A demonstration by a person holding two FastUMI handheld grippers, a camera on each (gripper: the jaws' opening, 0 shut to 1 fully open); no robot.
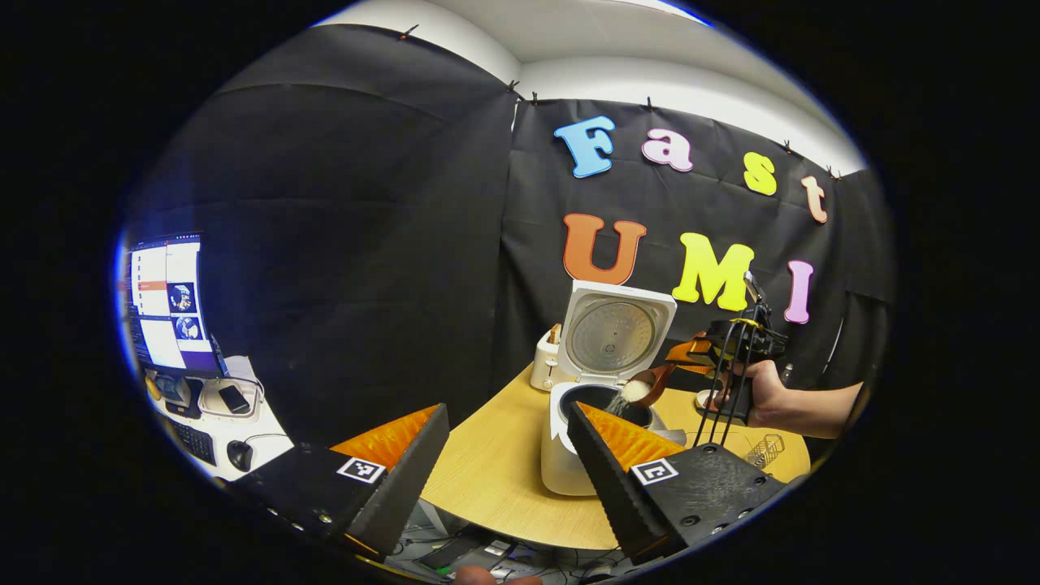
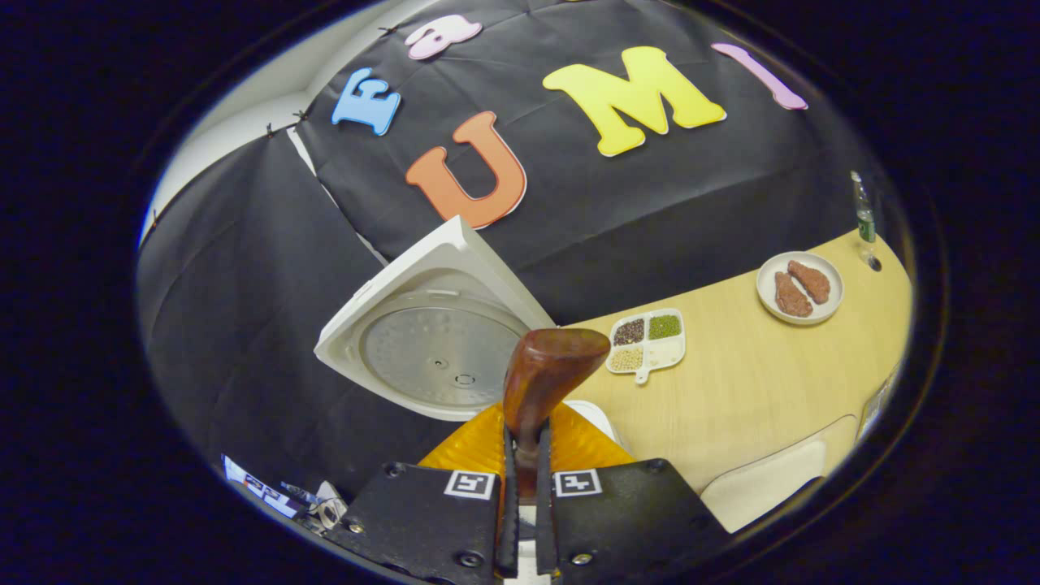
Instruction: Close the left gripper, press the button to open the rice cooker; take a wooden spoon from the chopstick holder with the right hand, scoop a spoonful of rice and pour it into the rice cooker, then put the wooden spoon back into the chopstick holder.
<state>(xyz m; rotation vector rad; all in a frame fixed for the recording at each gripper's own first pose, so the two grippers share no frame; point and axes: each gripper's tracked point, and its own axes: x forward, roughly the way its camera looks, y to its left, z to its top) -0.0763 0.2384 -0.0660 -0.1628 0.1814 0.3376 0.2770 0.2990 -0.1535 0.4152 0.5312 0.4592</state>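
Wooden spoon (image 2: 540,382) clamped in right hand-held gripper (image 2: 525,455), before rice cooker's raised lid (image 2: 422,325).

Left gripper view: camera sits back from table edge (image 1: 504,479), facing across it toward booth wall; own fingers wide apart at bottom; rice cooker (image 1: 597,398) at middle distance, lid up; right gripper (image 1: 678,357) and holding hand (image 1: 760,390) seen farther off, beside cooker.

Right gripper view: camera close above cooker, apparently rolled sideways, table slanting; wooden spoon (image 2: 544,382) directly ahead between own fingers; raised lid (image 2: 439,341) very near.

Shared: cooker lid, tabletop, back wall.
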